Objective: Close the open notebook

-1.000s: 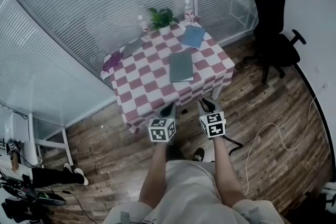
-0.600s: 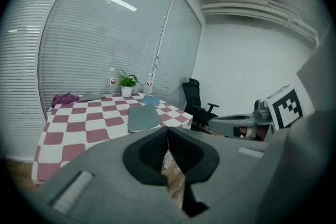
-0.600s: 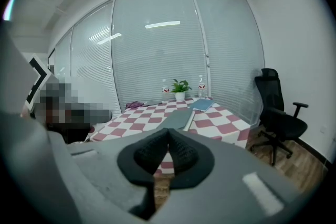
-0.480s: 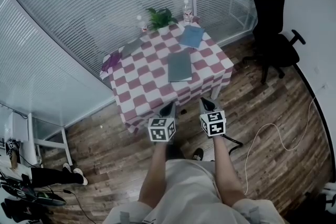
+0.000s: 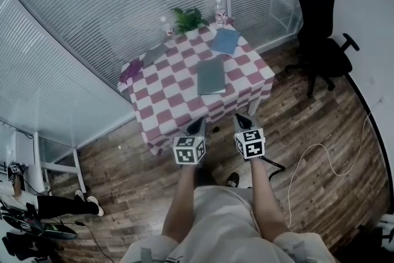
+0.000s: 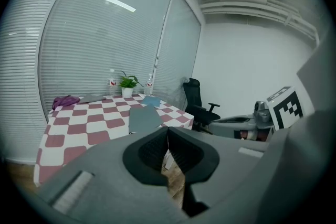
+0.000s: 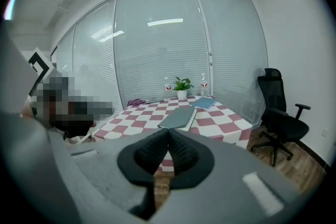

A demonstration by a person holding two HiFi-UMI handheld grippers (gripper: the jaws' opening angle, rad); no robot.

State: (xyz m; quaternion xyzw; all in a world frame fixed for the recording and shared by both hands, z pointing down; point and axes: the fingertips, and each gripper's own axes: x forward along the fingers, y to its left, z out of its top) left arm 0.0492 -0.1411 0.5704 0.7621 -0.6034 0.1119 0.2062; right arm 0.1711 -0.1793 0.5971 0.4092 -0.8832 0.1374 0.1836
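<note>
A grey-green notebook [image 5: 211, 76] lies mid-table on the red-and-white checked cloth [image 5: 163, 109], white page edges showing along its right side. A blue notebook [image 5: 225, 41] lies further back to the right. I cannot tell from here which one lies open. Both grippers hang over the floor in front of the table's near edge, well short of the notebooks. My left gripper [image 5: 197, 127] is shut and empty, and so is my right gripper [image 5: 242, 122]. In the left gripper view the grey-green notebook [image 6: 143, 118] lies beyond the closed jaws [image 6: 168, 131]. The right gripper view shows it [image 7: 178, 117] likewise past the jaws [image 7: 168, 132].
A potted plant [image 5: 188, 20], two bottles [image 5: 220, 10], a purple cloth [image 5: 130, 72] and a grey flat item [image 5: 155, 55] sit along the table's back and left. A black office chair [image 5: 320, 40] stands to the right. A white cable [image 5: 320, 157] lies on the wooden floor.
The right gripper's jaws have come together from slightly apart. Both hands have stayed where they were.
</note>
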